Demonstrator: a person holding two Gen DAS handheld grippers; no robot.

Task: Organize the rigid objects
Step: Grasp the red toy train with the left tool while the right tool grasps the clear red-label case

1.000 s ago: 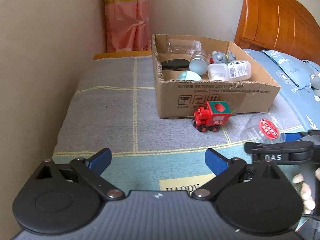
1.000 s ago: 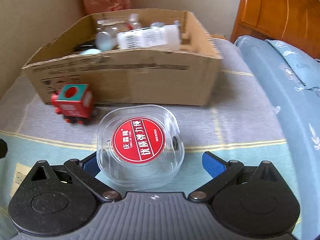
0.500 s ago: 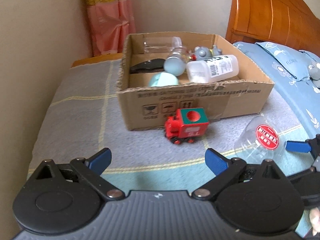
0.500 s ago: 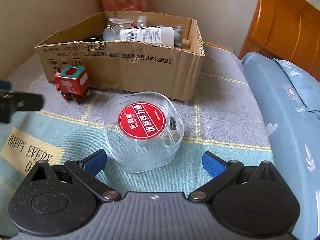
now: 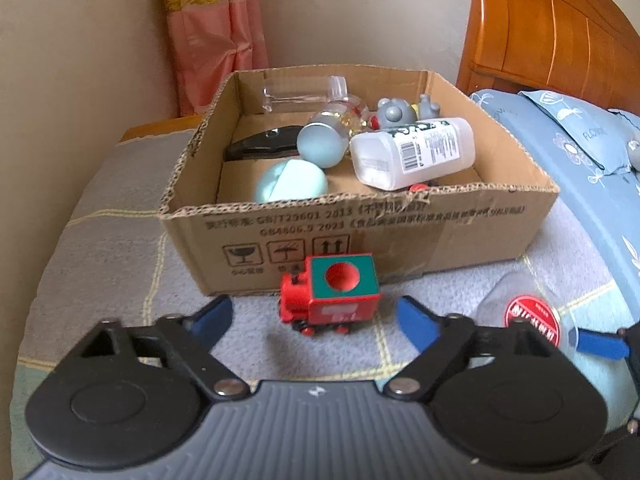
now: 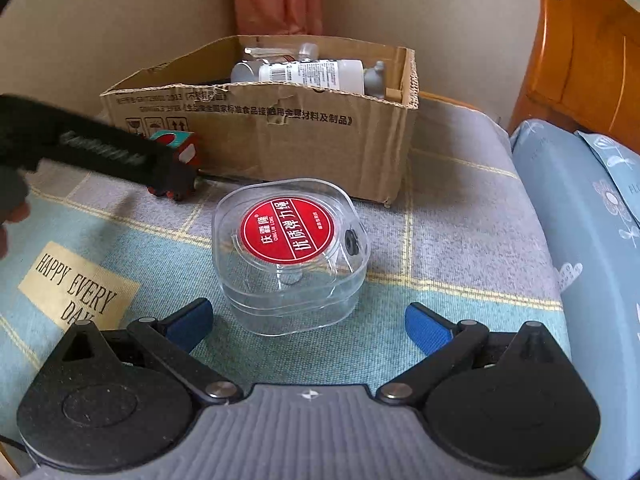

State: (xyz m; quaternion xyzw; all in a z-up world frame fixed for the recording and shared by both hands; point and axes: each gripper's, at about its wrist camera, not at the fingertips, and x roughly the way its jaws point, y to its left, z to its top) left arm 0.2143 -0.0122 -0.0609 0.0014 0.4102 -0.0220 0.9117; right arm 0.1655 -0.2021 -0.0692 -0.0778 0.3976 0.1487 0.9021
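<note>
Step in hand: both grippers lining up on the last two loose items in front of the box [image 5: 400, 220] on the bed [image 6: 460, 208]. Left gripper [image 5: 314, 320] faced the toy train [image 5: 330, 294], which sat on the blanket touching or just beside the box's near wall, at 12 o'clock from the fingers. Its fingers had just been closing in but were open, pads either side of the train and not pressing it; nothing held. In the right wrist view the left gripper crossed in from 9 o'clock and partly hid the train. Right gripper [image 6: 308, 322] had fingers spread wide, empty, with the clear case [image 6: 290, 256] (red round label) at 12 o'clock just ahead, not quite between the pads, resting flat on the blanket and apart from the box. Box already held a white bottle [image 5: 416, 152], teal egg [image 5: 292, 180], a jar, a grey toy and a clear piece. Judged: task near its end, two items left. Next move likely needs the left gripper pushed slightly forward and shut on the train's sides, then lifted over the wall; the right needs to advance to straddle the case. Case looks slick and wide, so a slip is possible.
</note>
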